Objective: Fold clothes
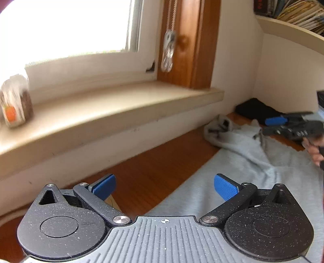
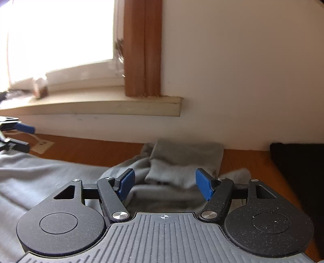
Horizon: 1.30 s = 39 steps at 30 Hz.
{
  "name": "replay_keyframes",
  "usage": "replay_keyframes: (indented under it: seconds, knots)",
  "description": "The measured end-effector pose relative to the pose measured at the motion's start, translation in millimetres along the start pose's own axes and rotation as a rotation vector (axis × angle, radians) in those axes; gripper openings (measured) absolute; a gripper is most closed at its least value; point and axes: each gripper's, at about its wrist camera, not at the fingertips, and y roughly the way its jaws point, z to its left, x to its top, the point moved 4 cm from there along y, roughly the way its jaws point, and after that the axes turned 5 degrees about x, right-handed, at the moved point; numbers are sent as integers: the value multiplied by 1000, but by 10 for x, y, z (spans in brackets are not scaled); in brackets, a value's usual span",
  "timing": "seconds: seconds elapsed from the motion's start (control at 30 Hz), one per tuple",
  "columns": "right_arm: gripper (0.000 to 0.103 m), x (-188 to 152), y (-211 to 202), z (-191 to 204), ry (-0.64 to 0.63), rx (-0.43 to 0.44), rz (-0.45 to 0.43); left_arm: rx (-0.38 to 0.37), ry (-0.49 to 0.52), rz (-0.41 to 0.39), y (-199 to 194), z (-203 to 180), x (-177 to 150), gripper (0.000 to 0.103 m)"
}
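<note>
A light grey sweatshirt lies spread on a wooden table, with a bunched ribbed cuff at its far end. My left gripper is open and empty, hovering over the garment's left edge. My right gripper is open and empty, low over the crumpled cuff, which lies just ahead of its blue pads. The right gripper also shows in the left wrist view, and the left one at the edge of the right wrist view.
A dark black garment lies at the table's far corner by the wall, also in the right wrist view. A window sill with a jar runs above the table. A shelf of books hangs at upper right.
</note>
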Motion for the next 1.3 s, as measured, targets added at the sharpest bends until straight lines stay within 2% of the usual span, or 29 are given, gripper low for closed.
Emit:
replay_keyframes:
  seconds: [0.17,0.23,0.27,0.3,0.33,0.37,0.47,0.63,0.77,0.93,1.07,1.13,1.27,1.3]
  knots:
    - [64,73,556,-2,21,-64,110,-47,13,45,211,94,-211,103]
    - [57,21,650,-38,49,-63,150,-75,2,54,226,118,-257,103]
    - [46,9,667,-49,52,-61,158,-89,-11,46,215,136,-258,103]
    - [27,10,647,-55,61,-55,155,-95,-17,41,208,141,-262,103]
    - [14,13,618,-60,72,-47,150,-95,-17,39,204,135,-268,103]
    - [10,31,562,-53,73,-58,138,-93,-10,41,203,120,-273,103]
    - [9,118,256,-8,30,-134,72,-97,25,45,202,65,-280,103]
    - [9,256,-562,-82,11,-284,-44,-98,7,48,234,87,-274,103]
    - [9,234,-1439,-141,10,-425,-111,-104,-3,42,229,95,-267,103]
    - [9,118,-2739,-61,19,-614,-211,-117,-25,35,213,126,-264,103]
    - [9,-84,-3563,15,26,-740,-229,-128,-48,38,216,161,-261,103]
    - [9,-223,-3739,44,34,-775,-199,-128,-46,41,218,153,-259,103]
    - [12,-474,-3710,-4,81,-725,-122,-120,-34,42,214,131,-257,103]
    - [17,-504,-3640,-19,84,-708,-117,-119,-32,43,213,126,-256,103]
